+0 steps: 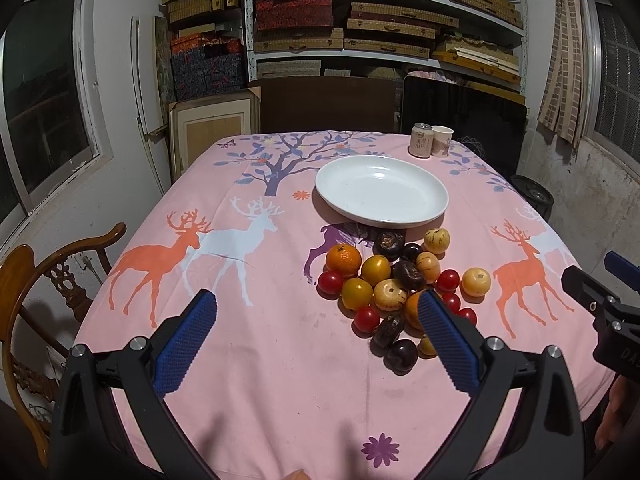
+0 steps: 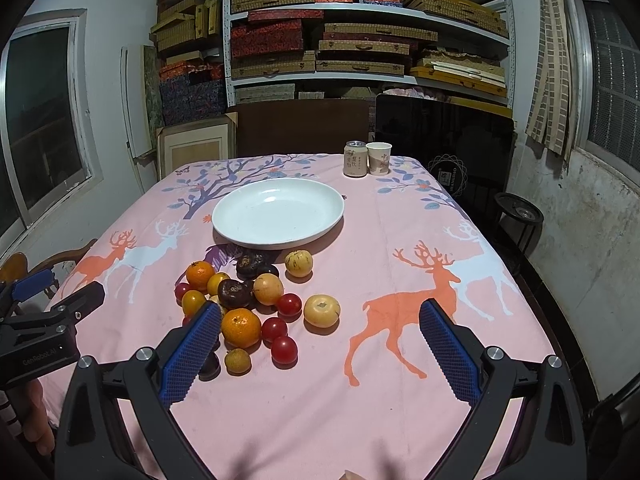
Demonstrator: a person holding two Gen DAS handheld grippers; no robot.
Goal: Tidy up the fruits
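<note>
What we cannot make out

In the left wrist view the left gripper's right finger [image 1: 448, 340] covers part of an orange [image 1: 412, 309] and a small yellow fruit [image 1: 426, 346]. The can [image 2: 355, 159] and cup [image 2: 378, 158] print is too small for us to read.

Two wrist fisheyes, near edge of table [image 1: 280, 400], facing the far edge.

Left view sits left of the fruit pile [image 1: 400, 292]; right view sits right of it [image 2: 248, 304]. Both are raised and close, sharing plate [image 1: 382, 190], pile, can [image 2: 355, 159], cup [image 2: 378, 158] and shelves [image 1: 380, 52].
</note>
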